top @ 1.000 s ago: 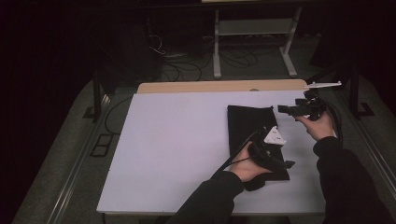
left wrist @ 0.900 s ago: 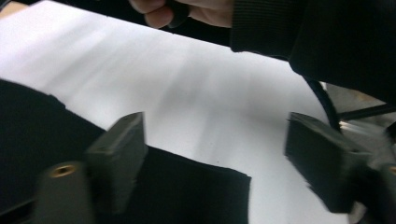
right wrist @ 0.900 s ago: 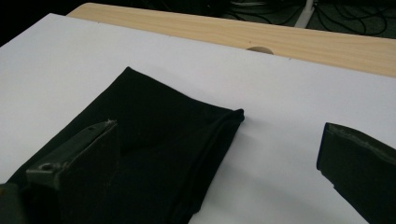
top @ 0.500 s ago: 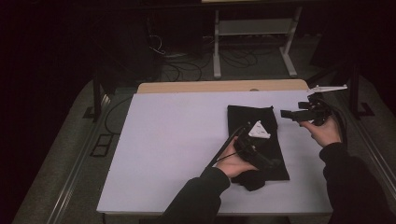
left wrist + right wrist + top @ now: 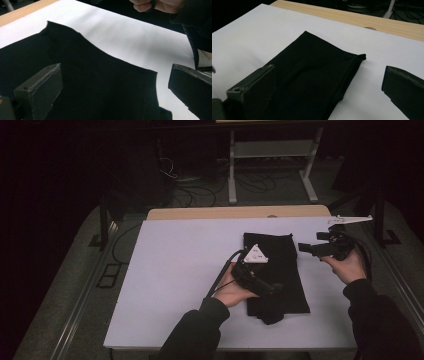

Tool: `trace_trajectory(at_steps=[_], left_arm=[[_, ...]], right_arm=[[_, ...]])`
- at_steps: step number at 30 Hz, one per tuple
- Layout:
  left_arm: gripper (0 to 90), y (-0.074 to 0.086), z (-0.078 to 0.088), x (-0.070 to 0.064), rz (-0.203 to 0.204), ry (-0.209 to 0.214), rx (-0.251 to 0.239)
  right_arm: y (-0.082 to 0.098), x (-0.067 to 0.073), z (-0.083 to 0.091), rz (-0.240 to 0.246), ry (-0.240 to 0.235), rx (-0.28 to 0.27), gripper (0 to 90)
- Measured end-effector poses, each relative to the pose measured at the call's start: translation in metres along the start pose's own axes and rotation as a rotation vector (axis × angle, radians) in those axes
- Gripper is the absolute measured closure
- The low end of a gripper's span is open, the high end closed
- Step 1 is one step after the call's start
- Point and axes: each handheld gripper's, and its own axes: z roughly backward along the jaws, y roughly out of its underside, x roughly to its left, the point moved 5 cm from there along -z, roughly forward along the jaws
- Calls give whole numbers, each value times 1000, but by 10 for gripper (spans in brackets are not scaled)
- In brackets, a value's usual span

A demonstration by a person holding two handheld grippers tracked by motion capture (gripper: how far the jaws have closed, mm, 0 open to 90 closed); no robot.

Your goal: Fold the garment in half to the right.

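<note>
Cloth (image 5: pixel 276 270), black and folded into a long strip, is what I am working on; it lies flat on the right half of the white tabletop (image 5: pixel 180 270). My left tool (image 5: pixel 272 289) hangs just over its near half, jaws spread wide after just opening, nothing between them; in the left gripper view the fabric passes under both pads without contact. My right tool (image 5: pixel 306 247) sits just off the strip's right edge near the far end, jaws likewise parted and empty, pointing across the fabric.

Judgement: the fold looks set down and let go, so the step in hand is tidying or taking the next fold.
- Lower the left tool square to the near edge, where the layers bunch slightly, and catch all layers at once.
- Bring the right tool in at the far right corner (image 5: pixel 361 57), low and level, so the pad slides under rather than pushing the strip sideways.
- Lift both ends together to avoid dragging.
</note>
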Motion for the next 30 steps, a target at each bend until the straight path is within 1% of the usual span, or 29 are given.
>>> trace_trajectory(at_steps=[14,16,20,26,30], left_arm=[[0,12,30,16,5,-56,-3],[0,15,34,19,8,-65,-3],[0,20,43,24,15,-81,-7],[0,30,54,29,23,-100,1],[0,36,61,33,31,-113,0]], right_arm=[[4,8,16,9,-3,-16,0],[4,9,18,16,1,-18,0],[5,12,21,22,1,-22,0],[7,16,24,32,-1,-28,0],[9,18,25,31,0,-27,0]])
